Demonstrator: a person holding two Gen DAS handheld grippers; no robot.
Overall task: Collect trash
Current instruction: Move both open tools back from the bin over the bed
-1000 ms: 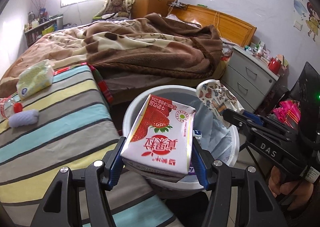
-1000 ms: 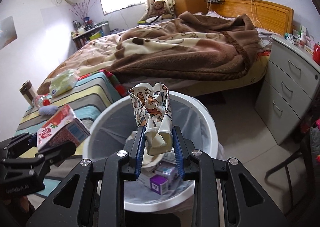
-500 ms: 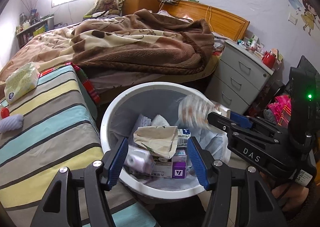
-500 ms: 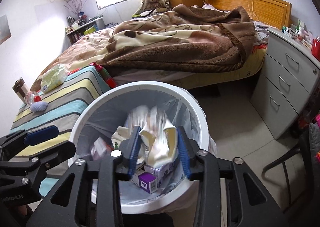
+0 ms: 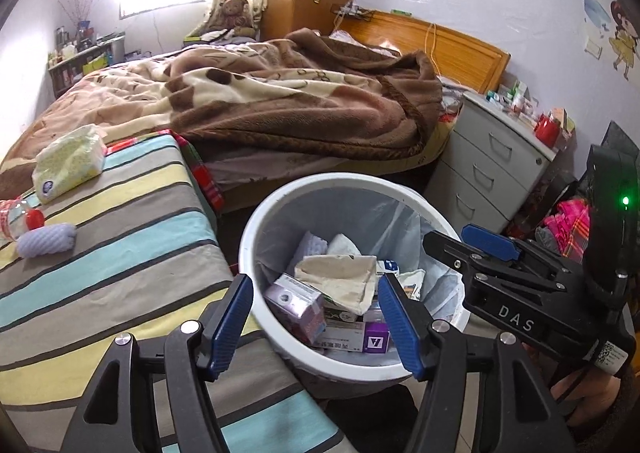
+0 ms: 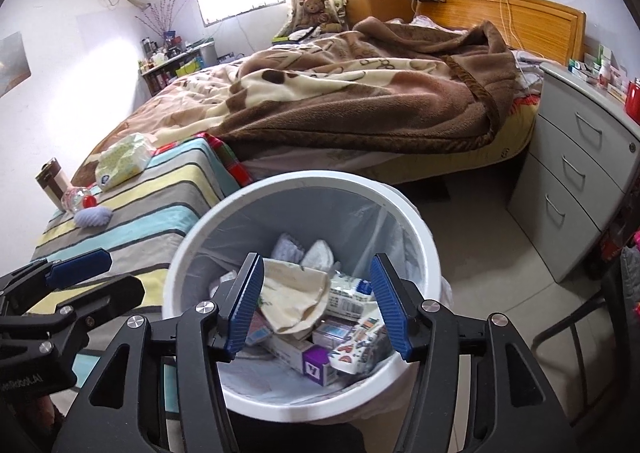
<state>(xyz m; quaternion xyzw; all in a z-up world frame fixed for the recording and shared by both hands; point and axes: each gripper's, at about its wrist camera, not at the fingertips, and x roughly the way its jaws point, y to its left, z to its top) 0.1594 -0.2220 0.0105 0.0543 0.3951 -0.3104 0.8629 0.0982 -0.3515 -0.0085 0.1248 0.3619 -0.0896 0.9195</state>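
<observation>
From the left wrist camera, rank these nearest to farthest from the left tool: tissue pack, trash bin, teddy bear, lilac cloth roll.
1. Trash bin, directly ahead under the left tool.
2. Lilac cloth roll, left, on the striped cover.
3. Tissue pack, farther left and back.
4. Teddy bear, far end of the room by the curtain.

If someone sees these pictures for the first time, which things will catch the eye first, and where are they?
First comes the white trash bin in the centre foreground, full of cartons and crumpled wrappers, with the open right gripper and the open left gripper above it, both empty. Behind it lies the brown blanket across the bed, and to the left the striped cover carries a tissue pack.
</observation>
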